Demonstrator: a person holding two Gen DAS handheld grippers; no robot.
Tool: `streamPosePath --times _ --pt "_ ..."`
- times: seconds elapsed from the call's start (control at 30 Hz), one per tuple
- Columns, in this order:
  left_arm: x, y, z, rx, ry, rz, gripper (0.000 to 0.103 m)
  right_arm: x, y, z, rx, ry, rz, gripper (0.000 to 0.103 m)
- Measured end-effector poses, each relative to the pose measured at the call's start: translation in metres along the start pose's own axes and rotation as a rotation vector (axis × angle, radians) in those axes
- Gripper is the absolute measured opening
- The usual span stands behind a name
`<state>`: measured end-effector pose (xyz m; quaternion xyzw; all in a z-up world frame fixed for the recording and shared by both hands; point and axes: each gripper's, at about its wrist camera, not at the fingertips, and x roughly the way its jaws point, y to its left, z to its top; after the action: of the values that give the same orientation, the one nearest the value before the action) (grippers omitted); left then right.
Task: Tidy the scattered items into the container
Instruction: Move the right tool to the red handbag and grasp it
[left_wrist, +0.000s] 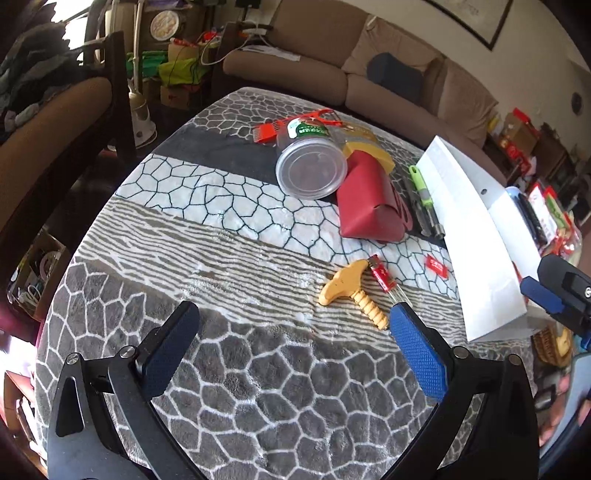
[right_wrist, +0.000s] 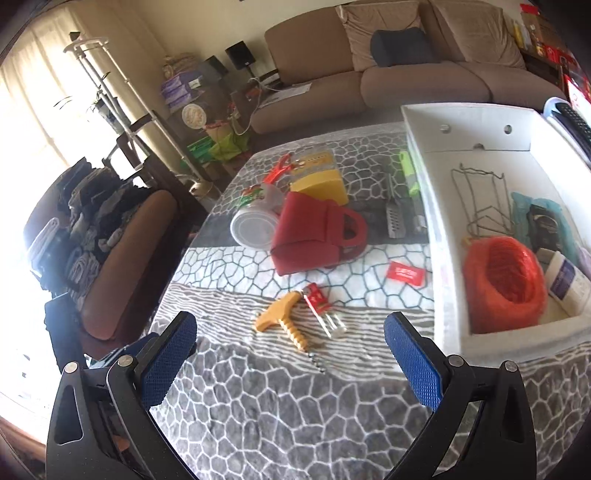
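Both claws hang over the desk (right_wrist: 295, 413) with jaws spread wide and nothing between the pads: left claw (left_wrist: 291, 350), right claw (right_wrist: 290, 350). Just ahead of them on the patterned grey cover lies a yellow-handled corkscrew (right_wrist: 286, 321), its metal screw toward the camera. Touching its handle end is a small red-handled tool (right_wrist: 319, 301) with a clear tip. Further right, alone on the cover, a flat red packet (right_wrist: 405, 274).

Behind these, mid-desk: a red pouch (right_wrist: 310, 236) on its side, a clear plastic jar (right_wrist: 255, 225) tipped over against its left edge with its base toward the camera, a yellow box (right_wrist: 323, 184) behind the pouch, and a red comb-like tool (left_wrist: 273, 129) at the far edge. A green-handled peeler (right_wrist: 408, 173) and a small metal grater (right_wrist: 395, 218) lie beside the container's left wall.

White container (right_wrist: 421, 184) sits at the desk's right side. Inside it: an orange coil of twine (right_wrist: 504, 284) at the near end, bent wire hangers (right_wrist: 480, 199), a teal packet (right_wrist: 521, 210), a white bottle (right_wrist: 565, 277).

In the left wrist view the right claw's blue pad (left_wrist: 543, 295) shows at the right edge, near the container's outer wall. Brown sofa (right_wrist: 369, 74) beyond the desk
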<state>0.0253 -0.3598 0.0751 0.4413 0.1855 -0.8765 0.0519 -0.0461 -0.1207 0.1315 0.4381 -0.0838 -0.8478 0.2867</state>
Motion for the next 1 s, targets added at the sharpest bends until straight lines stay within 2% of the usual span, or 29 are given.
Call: streamPosePath --times 0.13,0.27,0.37,0.47,0.57,0.67,0.77,1.0 --pt "0.022 0.010 0.013 -0.026 -0.018 0.002 0.103 0.042 0.005 0.007 -0.004 0.024 0.020 0.103" --pt "0.035 0.021 0.031 -0.032 -0.038 0.033 0.103 0.085 -0.008 0.014 0.031 0.042 -0.012 0.103" --pt "0.039 0.035 0.045 -0.090 -0.031 0.007 0.103 0.115 -0.021 0.018 0.049 0.043 -0.039 0.103" --pt "0.043 0.033 0.057 -0.057 -0.030 0.029 0.103 0.139 -0.033 0.021 0.052 0.049 -0.061 0.103" --pt "0.054 0.030 0.068 -0.019 -0.016 0.033 0.103 0.154 -0.044 0.024 0.052 0.033 -0.059 0.103" --pt "0.066 0.030 0.074 -0.016 0.011 0.056 0.103 0.166 -0.045 0.026 0.044 0.033 0.005 0.103" --pt "0.067 0.034 0.074 -0.071 0.035 0.000 0.103 0.173 -0.032 0.025 0.002 0.029 0.017 0.103" --pt "0.059 0.038 0.075 -0.100 0.023 -0.023 0.103 0.186 -0.026 0.026 0.037 -0.028 -0.035 0.103"
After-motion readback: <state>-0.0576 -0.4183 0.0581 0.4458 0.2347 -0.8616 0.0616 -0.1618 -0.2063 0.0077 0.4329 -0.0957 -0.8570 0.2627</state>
